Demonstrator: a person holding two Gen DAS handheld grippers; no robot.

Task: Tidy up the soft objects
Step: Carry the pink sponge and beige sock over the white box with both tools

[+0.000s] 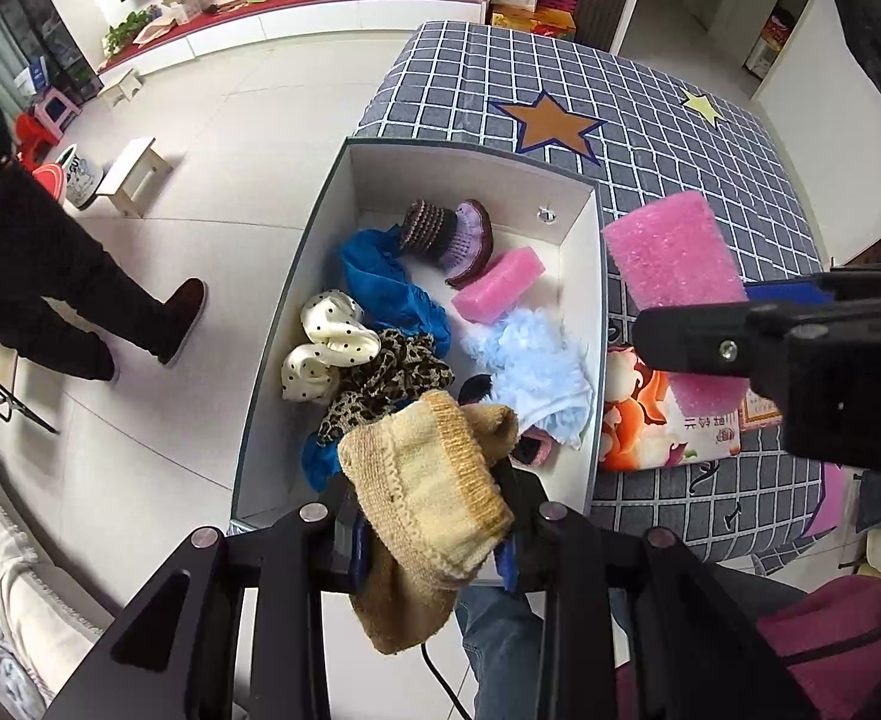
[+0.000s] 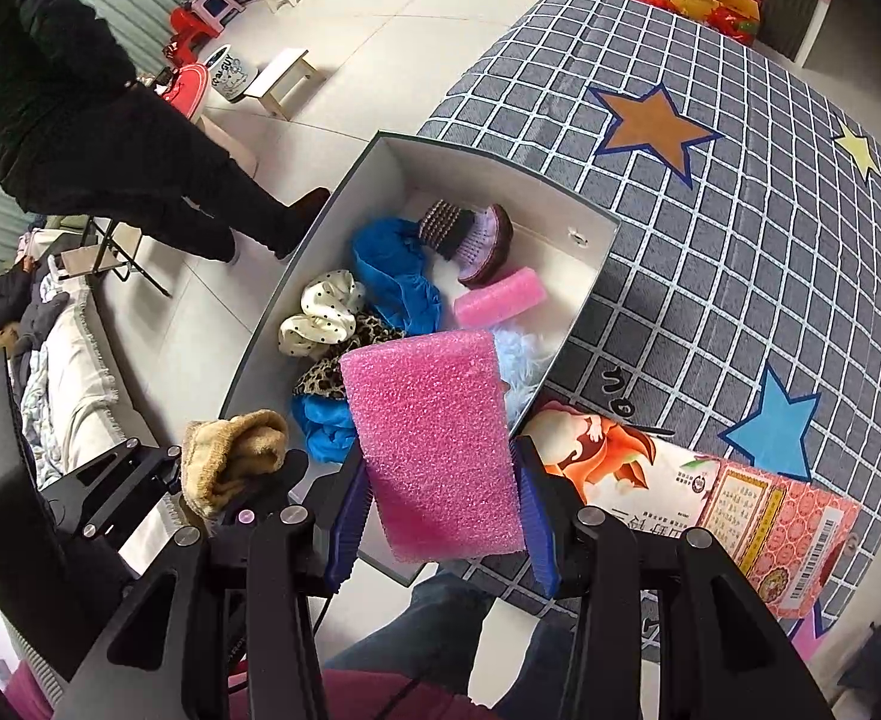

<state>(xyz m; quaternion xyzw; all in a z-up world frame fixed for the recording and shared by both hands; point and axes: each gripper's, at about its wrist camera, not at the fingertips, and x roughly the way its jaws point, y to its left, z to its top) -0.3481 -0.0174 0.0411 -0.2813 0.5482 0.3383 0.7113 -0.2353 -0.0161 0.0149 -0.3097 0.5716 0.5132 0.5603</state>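
Observation:
My left gripper (image 1: 434, 516) is shut on a beige knitted sock (image 1: 434, 480) that hangs above the near end of the white box (image 1: 578, 276). From the right wrist view the same sock (image 2: 230, 456) shows at the lower left. My right gripper (image 2: 440, 498) is shut on a pink foam block (image 2: 434, 444), held over the box's near right corner; that block (image 1: 674, 258) appears at the right in the left wrist view. Inside the box lie a blue cloth (image 1: 380, 282), a purple knitted bootie (image 1: 458, 234), a smaller pink foam block (image 1: 500, 285), a polka-dot scrunchie (image 1: 326, 342), a leopard scrunchie (image 1: 386, 378) and a pale blue fluffy piece (image 1: 536, 372).
The box stands at the left edge of a table with a grey checked cloth (image 1: 560, 90) bearing stars. A printed flat packet (image 2: 710, 492) lies on the cloth right of the box. A person in black (image 2: 110, 138) stands on the tiled floor to the left, near small stools (image 1: 134, 174).

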